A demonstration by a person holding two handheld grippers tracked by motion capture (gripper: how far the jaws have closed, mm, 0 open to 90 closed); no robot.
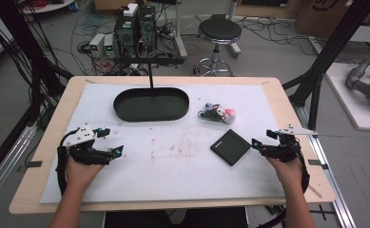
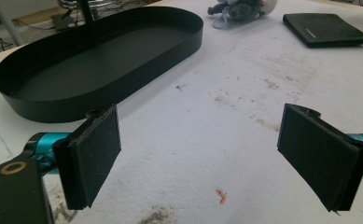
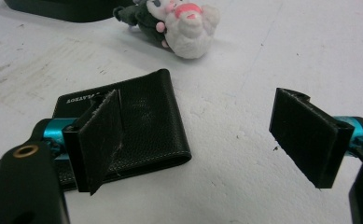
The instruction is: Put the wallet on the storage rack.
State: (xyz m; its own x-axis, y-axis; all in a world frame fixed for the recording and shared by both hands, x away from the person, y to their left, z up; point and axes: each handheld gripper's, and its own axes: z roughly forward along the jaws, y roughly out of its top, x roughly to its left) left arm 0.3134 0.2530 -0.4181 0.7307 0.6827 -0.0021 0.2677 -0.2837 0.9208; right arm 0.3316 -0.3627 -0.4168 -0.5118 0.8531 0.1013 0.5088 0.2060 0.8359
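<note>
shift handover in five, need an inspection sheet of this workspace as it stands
surface: white mat on a wooden table, brownish stains mid-mat
job's things: black wallet lying flat near the right gripper; small plush toy beyond it; black oval tray empty
clutter: small orange scrap on the mat
grippers: left gripper open, holding nothing; right gripper open, holding nothing, wallet just ahead
cables: one trails from each gripper; loose tangle on the floor
surroundings: stool, electronics boxes, black frame posts
</note>
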